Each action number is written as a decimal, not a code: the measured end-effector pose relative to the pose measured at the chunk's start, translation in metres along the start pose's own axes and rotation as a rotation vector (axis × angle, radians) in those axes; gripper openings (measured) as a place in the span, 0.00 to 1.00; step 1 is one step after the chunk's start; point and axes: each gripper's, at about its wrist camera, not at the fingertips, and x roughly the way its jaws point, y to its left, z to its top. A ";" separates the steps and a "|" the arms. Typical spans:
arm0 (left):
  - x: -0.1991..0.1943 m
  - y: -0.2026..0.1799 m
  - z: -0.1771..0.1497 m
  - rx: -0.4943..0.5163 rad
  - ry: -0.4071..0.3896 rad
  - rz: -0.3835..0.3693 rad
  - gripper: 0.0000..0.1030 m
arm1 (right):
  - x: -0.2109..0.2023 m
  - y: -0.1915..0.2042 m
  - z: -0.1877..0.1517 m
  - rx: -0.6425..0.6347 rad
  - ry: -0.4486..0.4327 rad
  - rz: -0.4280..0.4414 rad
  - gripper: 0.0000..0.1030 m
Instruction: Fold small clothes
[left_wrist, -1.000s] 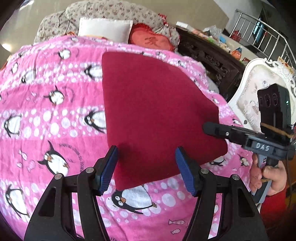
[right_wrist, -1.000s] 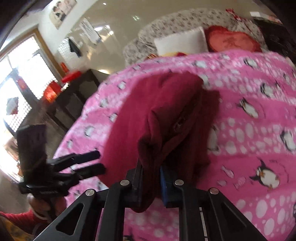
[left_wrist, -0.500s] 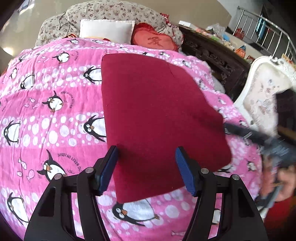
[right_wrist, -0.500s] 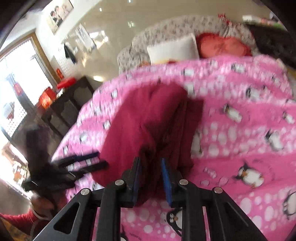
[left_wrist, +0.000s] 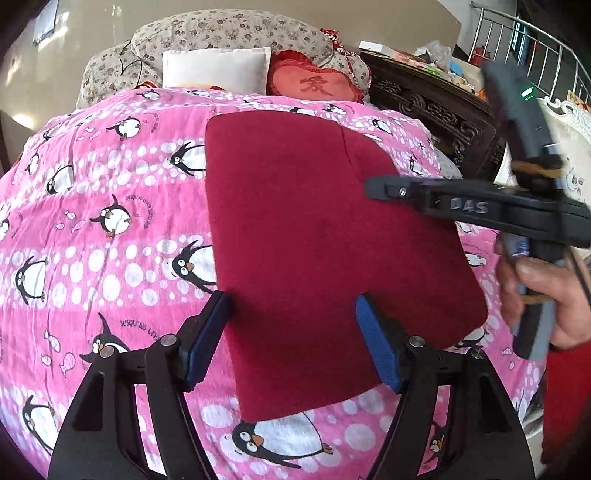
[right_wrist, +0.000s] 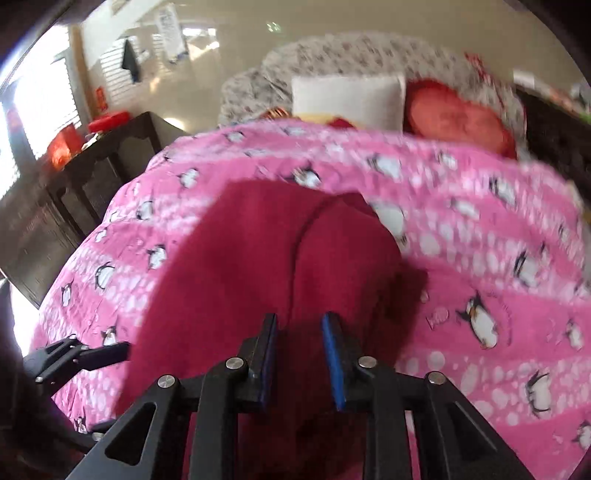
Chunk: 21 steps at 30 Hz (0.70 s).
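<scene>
A dark red garment (left_wrist: 314, 236) lies folded flat on the pink penguin blanket (left_wrist: 92, 229). My left gripper (left_wrist: 291, 314) is open and empty, its jaws spread over the garment's near edge. My right gripper (left_wrist: 373, 184) shows in the left wrist view, held by a hand above the garment's right side. In the right wrist view the right gripper (right_wrist: 299, 325) has its jaws slightly apart with nothing between them, just above the garment (right_wrist: 258, 266). The left gripper's fingers (right_wrist: 107, 350) show at the lower left there.
A white pillow (left_wrist: 216, 70), a red heart cushion (left_wrist: 314, 83) and a floral cushion (left_wrist: 229, 33) lie at the head of the bed. A dark carved cabinet (left_wrist: 436, 107) and a white chair (left_wrist: 569, 147) stand on the right. A dark table (right_wrist: 92, 177) stands left.
My right gripper has let go of the bunched red cloth and opened a little. The garment now lies flat. The right gripper has lifted and swung above the garment's right side.
</scene>
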 end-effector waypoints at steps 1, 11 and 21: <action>0.002 -0.001 0.000 0.000 0.004 0.004 0.69 | 0.003 -0.007 -0.002 0.028 0.001 0.024 0.20; 0.006 0.008 -0.001 -0.057 0.031 -0.005 0.71 | -0.056 0.029 -0.023 -0.012 -0.061 0.060 0.37; 0.010 0.003 -0.007 -0.062 0.038 0.019 0.73 | -0.032 0.029 -0.063 -0.074 0.025 -0.080 0.37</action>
